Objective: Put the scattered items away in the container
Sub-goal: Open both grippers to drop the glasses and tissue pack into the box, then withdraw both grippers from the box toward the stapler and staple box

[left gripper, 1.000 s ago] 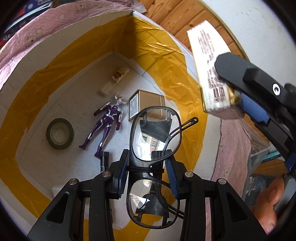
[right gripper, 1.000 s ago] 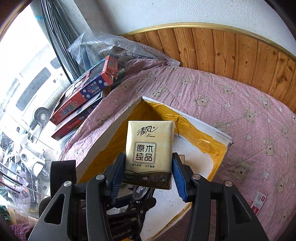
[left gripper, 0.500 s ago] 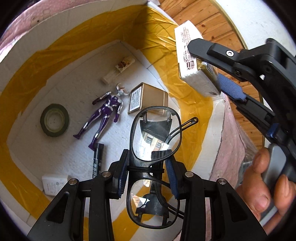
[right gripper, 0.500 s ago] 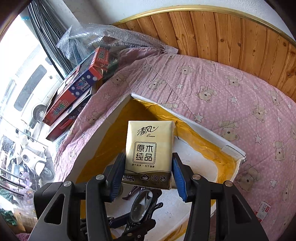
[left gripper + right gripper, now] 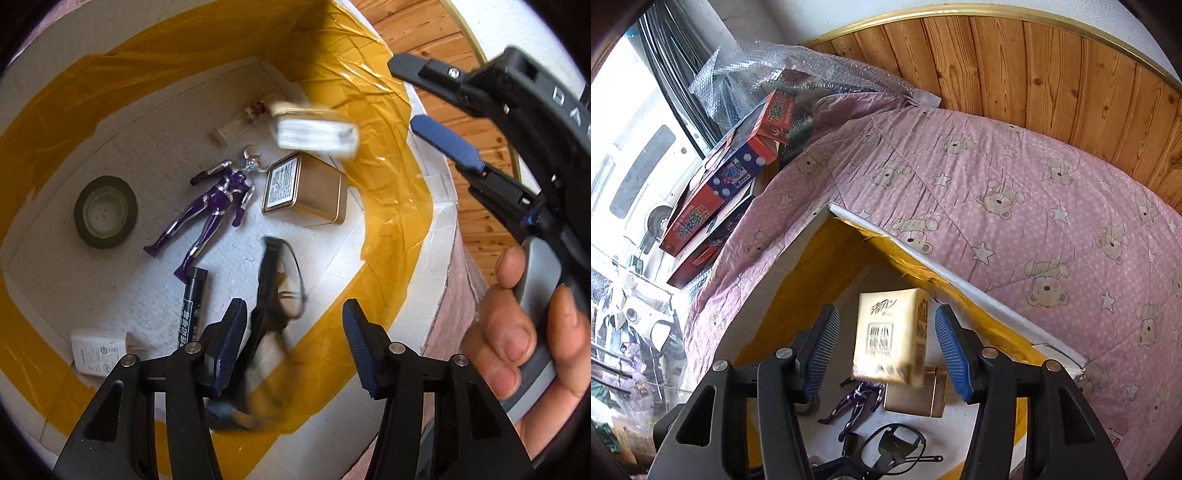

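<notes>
Release is shown at both grippers. The left gripper [image 5: 293,345] is spread wide with nothing between its pads, and the glasses [image 5: 275,291] are seen blurred just ahead of and below it, apparently dropping toward the floor of the container [image 5: 436,192]. The right gripper [image 5: 884,345] is likewise parted, and the tissue pack [image 5: 890,339] is seen between its fingers but clear of both pads (motion blur suggests free fall).

Handling, as judged from appearance:

- Glasses: light, thin-framed and fragile. A hold across the bridge or the frame rim is preferred; the lenses and the slender temple arms are to be avoided, since a hard pinch could bend them.
- Tissue pack: light, soft and compressible, with a slick film wrapper. It is best taken across its two narrow sides with moderate squeeze, as a loose hold is likely to slip.

Ahead of the left gripper, on the container floor, a purple figure [image 5: 210,206], a gold tin [image 5: 306,192], a tape roll [image 5: 106,212], a black marker [image 5: 190,306] and a small white box [image 5: 96,350] are already lying (whether further loose items remain outside cannot be told).
</notes>
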A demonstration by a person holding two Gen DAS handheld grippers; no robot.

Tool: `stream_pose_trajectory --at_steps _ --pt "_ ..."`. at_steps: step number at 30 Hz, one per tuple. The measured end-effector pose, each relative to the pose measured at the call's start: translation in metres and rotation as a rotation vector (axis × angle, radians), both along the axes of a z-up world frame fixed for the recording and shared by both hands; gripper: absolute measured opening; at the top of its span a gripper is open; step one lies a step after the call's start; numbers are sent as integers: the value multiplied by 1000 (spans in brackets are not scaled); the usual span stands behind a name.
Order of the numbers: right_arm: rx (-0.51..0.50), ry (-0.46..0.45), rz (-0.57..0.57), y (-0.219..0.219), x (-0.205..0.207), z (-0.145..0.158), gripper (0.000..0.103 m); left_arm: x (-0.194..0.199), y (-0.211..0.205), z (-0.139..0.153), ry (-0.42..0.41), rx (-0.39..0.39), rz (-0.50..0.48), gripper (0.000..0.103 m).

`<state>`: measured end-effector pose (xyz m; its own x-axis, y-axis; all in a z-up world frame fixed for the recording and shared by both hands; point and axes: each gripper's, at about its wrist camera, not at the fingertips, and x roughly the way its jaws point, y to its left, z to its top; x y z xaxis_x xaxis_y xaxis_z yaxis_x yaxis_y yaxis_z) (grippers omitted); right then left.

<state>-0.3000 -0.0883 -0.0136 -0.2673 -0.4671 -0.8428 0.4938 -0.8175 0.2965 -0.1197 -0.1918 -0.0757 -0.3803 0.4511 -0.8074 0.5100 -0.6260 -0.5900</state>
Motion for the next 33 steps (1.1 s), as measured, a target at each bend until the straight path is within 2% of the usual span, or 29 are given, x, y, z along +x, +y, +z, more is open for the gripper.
stream_pose_trajectory --at_steps 4,11,18,27,33 --pt "8 -17 9 2 6 -4 56 7 1 11 22 -16 0 57" --pt "13 -32 14 10 22 -2 56 24 7 34 77 -140 -27 57" --pt "-1 -24 23 22 44 11 56 30 16 48 122 -227 -43 57" --pt "-63 0 22 47 82 38 56 51 32 77 198 -338 -68 57" --pt "-141 29 20 70 110 59 56 71 42 95 239 -408 -71 57"
